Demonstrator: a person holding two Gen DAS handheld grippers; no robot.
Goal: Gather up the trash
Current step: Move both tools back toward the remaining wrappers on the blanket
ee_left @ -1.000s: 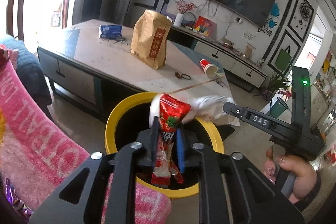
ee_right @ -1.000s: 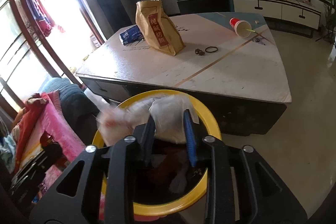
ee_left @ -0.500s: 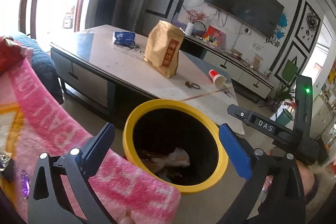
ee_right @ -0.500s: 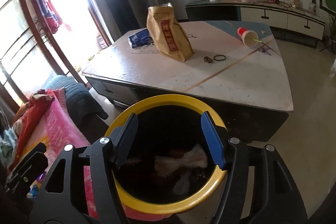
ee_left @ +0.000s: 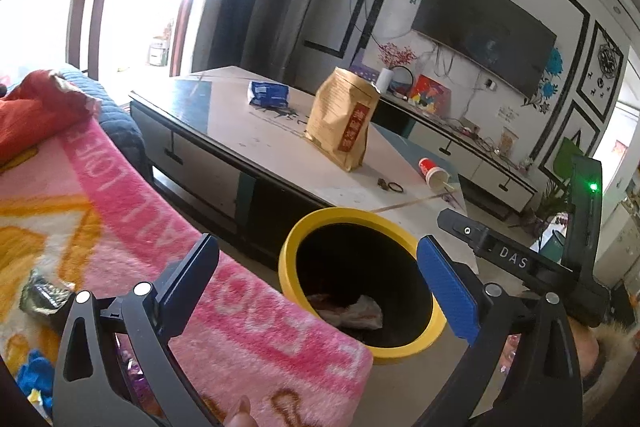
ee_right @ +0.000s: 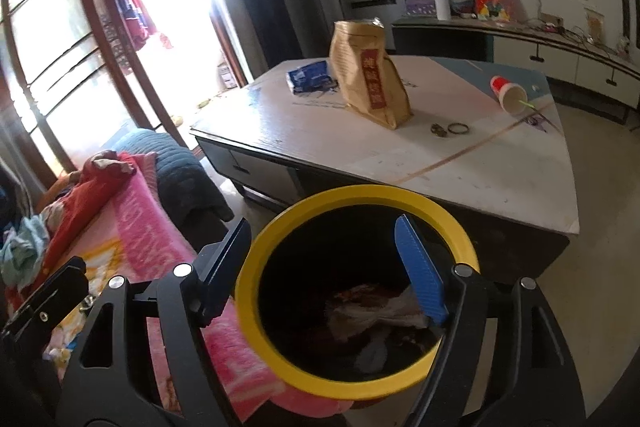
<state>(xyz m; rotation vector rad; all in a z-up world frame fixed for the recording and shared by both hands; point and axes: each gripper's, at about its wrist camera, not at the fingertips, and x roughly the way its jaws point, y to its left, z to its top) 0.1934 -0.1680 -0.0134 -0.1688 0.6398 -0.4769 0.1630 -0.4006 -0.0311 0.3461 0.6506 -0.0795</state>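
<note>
A yellow-rimmed black trash bin (ee_left: 404, 347) (ee_right: 256, 307) stands on the floor between the sofa and the coffee table. Crumpled wrappers (ee_left: 352, 313) (ee_right: 372, 311) lie at its bottom. My left gripper (ee_left: 320, 279) is open and empty, above the bin's near edge and the pink blanket. My right gripper (ee_right: 324, 263) is open and empty, just above the bin mouth; it also shows in the left wrist view (ee_left: 520, 263). On the table lie a brown paper bag (ee_left: 342, 123) (ee_right: 370, 91), a blue packet (ee_left: 268, 93) (ee_right: 310, 77) and a tipped red cup (ee_left: 434, 173) (ee_right: 508, 93).
A pink blanket (ee_left: 140, 235) (ee_right: 148, 227) covers the sofa beside the bin, with a foil wrapper (ee_left: 44, 297) on it. The coffee table (ee_left: 224, 163) (ee_right: 500, 183) stands behind the bin. A TV cabinet (ee_left: 480, 163) runs along the far wall.
Both grippers opened and dropped their wrappers into the bin. Both have since drawn back and up from the bin; the left has swung left over the blanket.
</note>
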